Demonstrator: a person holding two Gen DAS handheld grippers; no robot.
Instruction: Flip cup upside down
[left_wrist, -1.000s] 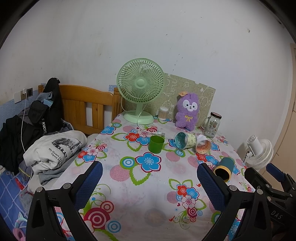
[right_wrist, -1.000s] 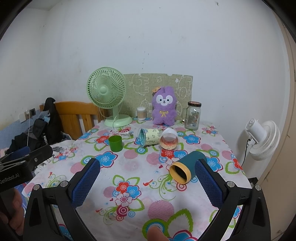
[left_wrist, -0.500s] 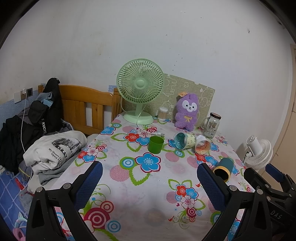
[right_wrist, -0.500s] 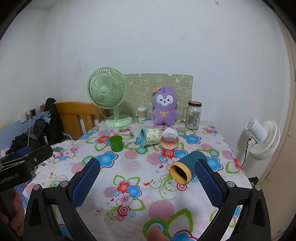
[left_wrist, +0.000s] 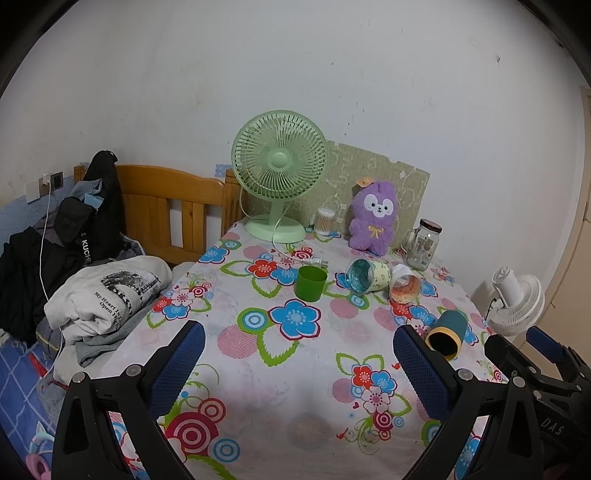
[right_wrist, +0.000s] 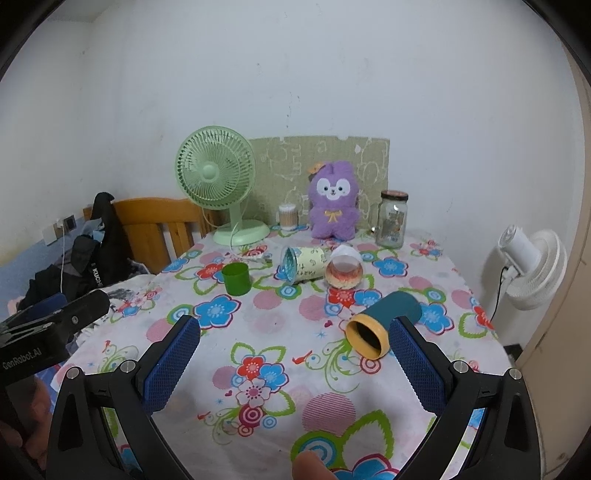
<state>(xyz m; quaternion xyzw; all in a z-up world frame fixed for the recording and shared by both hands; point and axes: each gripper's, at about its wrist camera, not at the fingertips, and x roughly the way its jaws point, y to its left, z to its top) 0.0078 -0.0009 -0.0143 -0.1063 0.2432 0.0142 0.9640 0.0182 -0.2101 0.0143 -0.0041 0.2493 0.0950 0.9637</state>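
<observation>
A green cup (left_wrist: 311, 283) stands upright on the floral tablecloth (left_wrist: 258, 354), also in the right wrist view (right_wrist: 236, 278). A pale cup with a teal inside (left_wrist: 367, 276) (right_wrist: 304, 265) lies on its side, next to a white-and-orange cup (left_wrist: 404, 286) (right_wrist: 343, 269), also on its side. A dark teal cup with a yellow rim (left_wrist: 447, 334) (right_wrist: 384, 323) lies on its side near the right edge. My left gripper (left_wrist: 295, 354) is open and empty over the near table. My right gripper (right_wrist: 295, 350) is open and empty, its right finger just beside the teal cup.
A green fan (left_wrist: 279, 173), a cotton-swab jar (left_wrist: 324, 221), a purple plush (left_wrist: 373, 218) and a glass jar (left_wrist: 423, 245) stand at the back. Folded clothes (left_wrist: 107, 299) and a wooden headboard (left_wrist: 173, 206) lie left. A white fan (right_wrist: 532, 266) stands right of the table.
Both grippers have barely shifted; the view has drifted slightly. Nothing on the table has moved.
</observation>
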